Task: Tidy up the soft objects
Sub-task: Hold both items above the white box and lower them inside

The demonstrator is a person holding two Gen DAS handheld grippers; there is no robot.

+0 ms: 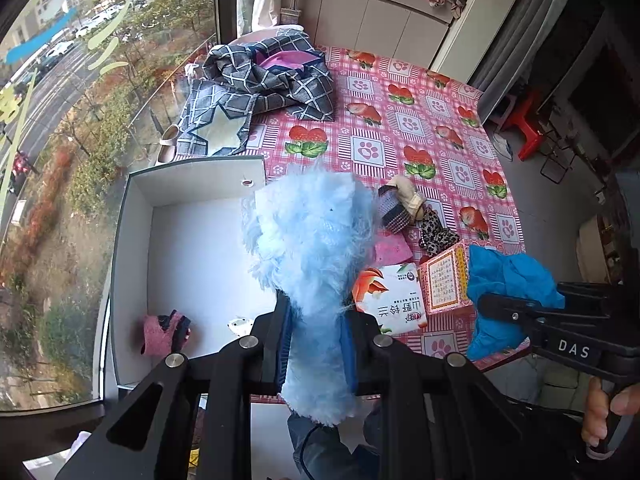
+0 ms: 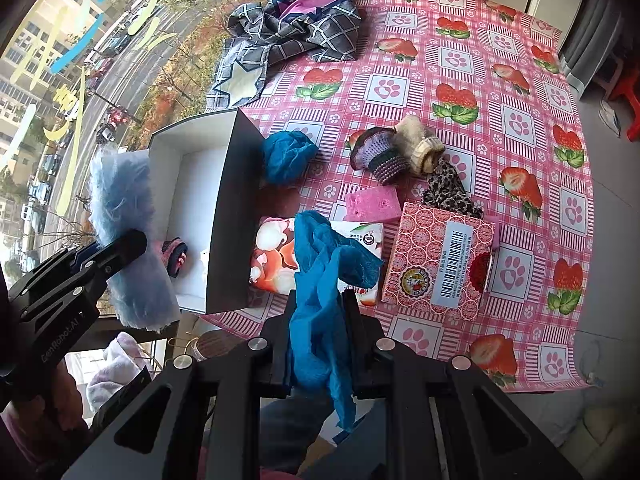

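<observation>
The white box ahead of my left gripper holds a small pink sock. That gripper clamps a fluffy blue duster above the box. My right gripper grips a teal cloth; just beyond lie a tissue pack and patterned carton.

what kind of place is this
Probably a room in a high-rise flat: a table under a strawberry-print tablecloth stands by a big window overlooking a street far below, with white cabinets behind.
</observation>
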